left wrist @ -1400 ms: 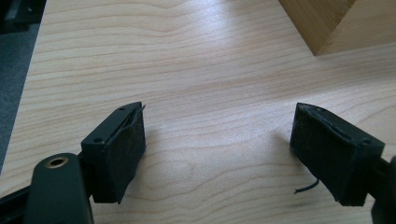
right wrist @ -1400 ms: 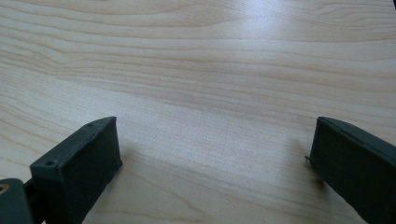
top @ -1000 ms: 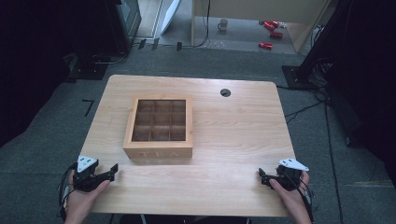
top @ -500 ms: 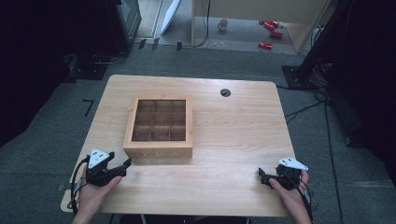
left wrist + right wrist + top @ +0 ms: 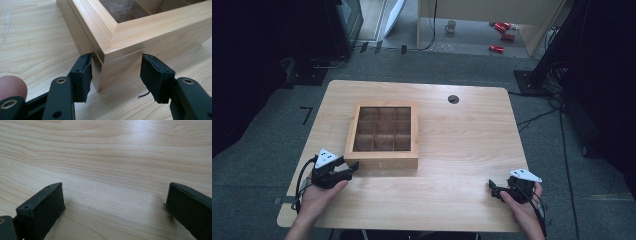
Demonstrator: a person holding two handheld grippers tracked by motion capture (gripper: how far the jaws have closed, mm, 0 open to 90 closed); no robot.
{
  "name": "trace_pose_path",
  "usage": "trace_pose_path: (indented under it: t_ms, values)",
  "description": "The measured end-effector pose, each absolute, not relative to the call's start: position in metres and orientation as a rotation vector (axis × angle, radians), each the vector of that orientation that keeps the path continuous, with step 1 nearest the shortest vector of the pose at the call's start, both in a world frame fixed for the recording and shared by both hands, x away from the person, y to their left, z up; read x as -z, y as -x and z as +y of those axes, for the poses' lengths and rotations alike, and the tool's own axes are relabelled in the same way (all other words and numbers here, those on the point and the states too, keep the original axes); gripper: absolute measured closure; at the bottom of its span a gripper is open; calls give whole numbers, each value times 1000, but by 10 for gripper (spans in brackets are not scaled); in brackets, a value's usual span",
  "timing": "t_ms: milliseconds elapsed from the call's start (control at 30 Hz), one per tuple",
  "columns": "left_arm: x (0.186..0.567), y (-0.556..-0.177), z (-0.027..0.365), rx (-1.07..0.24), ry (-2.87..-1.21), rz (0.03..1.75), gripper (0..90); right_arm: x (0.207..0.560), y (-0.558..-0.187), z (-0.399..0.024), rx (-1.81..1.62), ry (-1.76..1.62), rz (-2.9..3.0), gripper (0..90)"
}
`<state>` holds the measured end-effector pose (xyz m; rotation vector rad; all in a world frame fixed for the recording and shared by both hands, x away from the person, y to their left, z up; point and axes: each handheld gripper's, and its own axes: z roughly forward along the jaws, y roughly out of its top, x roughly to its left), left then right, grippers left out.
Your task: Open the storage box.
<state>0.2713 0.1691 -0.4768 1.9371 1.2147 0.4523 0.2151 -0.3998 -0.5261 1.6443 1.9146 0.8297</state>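
Square pale-wood box (image 5: 382, 135) with a glazed, wood-framed lid and nine compartments in a three-by-three grid, sitting left of centre on the light wooden worktop (image 5: 462, 145), nearer its left edge than its right. Nothing standing between box and either gripper. One small round dark cable hole (image 5: 453, 99) in the worktop, far of centre. Beyond the far edge, on the grey floor: one pale mug (image 5: 451, 26) and three small red objects (image 5: 502, 36) under a light wooden shelf unit; black stands and cables at both sides.

Lid frame mitred at the corner, a thin seam between lid and base, faint lettering on the near face; dividers dim behind the glass.

Two grippers, one in each hand. Left gripper (image 5: 116, 75) at the box's near left corner (image 5: 101, 75), jaws just closing and now astride that corner: left pad (image 5: 83, 75) touching or just short of the side wall, cannot tell which; right pad (image 5: 152, 75) clear of the front face, so not clamped. Right gripper (image 5: 113, 205) near the worktop's near right corner, well apart from the box, jaws wide apart over bare wood.
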Motion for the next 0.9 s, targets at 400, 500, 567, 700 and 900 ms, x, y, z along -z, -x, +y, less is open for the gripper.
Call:
trace_pose_path:
  t_ms: [400,500,567,700,900]
  values:
    - [475,-271,176,-432,-1912,1184,467,524,-215,-388,-851,-1628,1899,55]
    - [474,-271,176,-435,-1902,1182,469,519,-217,-384,-890,-1639,1890,59]
    - [473,-271,177,-432,-1899,1184,485,514,-218,-380,-899,-1638,1873,62]
    - [472,-271,177,-435,-1907,1182,488,505,-223,-371,-920,-1633,1867,64]
    - [471,-271,176,-435,-1915,1185,494,490,-233,-346,-955,-1581,1897,68]
